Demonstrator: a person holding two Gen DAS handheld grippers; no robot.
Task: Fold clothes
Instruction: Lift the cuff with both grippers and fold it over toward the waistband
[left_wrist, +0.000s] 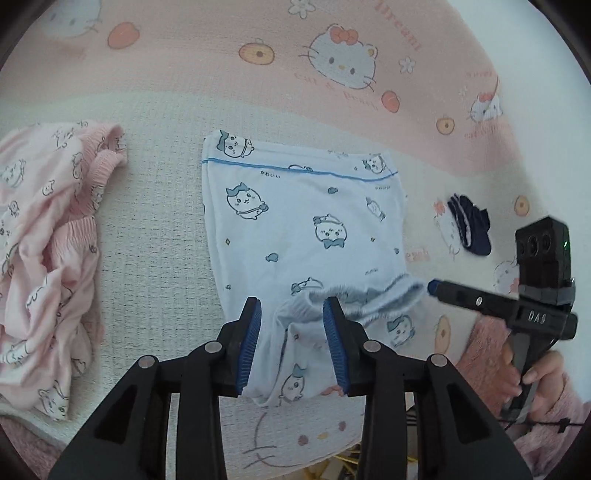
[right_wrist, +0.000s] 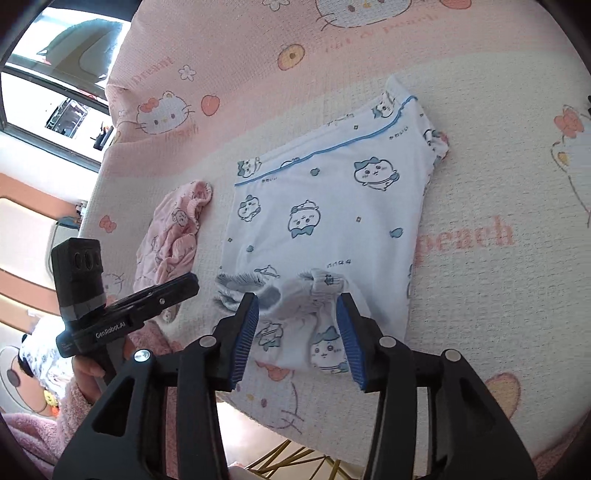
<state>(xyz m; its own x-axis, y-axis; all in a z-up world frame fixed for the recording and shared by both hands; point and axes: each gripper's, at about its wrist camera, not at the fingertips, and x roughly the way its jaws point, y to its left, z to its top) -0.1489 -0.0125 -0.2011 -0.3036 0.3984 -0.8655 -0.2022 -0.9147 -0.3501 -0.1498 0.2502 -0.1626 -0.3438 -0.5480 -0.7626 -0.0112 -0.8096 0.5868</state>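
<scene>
Blue garment folded, pink one left.
Your left hand-held gripper (left_wrist: 291, 332) and right hand-held gripper (right_wrist: 298, 330) gape unclamped over the blue pyjama piece (left_wrist: 303, 225); pink clothes (left_wrist: 44, 258) lie crumpled beyond your left one.

Blue-printed garment (left_wrist: 303, 221): soft matt knit cloth. Pink garment (left_wrist: 48, 236): similar cloth, crumpled. Cover (left_wrist: 155, 206): waffle-textured fabric. Left gripper (left_wrist: 291, 336): matt black, probably plastic; ribbed blue pads (left_wrist: 249, 343); bright metal pins.

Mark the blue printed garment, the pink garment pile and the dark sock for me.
blue printed garment (left_wrist: 303, 221): left wrist view, flat middle panel.
pink garment pile (left_wrist: 48, 236): left wrist view, middle of the crumpled heap.
dark sock (left_wrist: 471, 225): left wrist view, middle of the navy fabric.
</scene>
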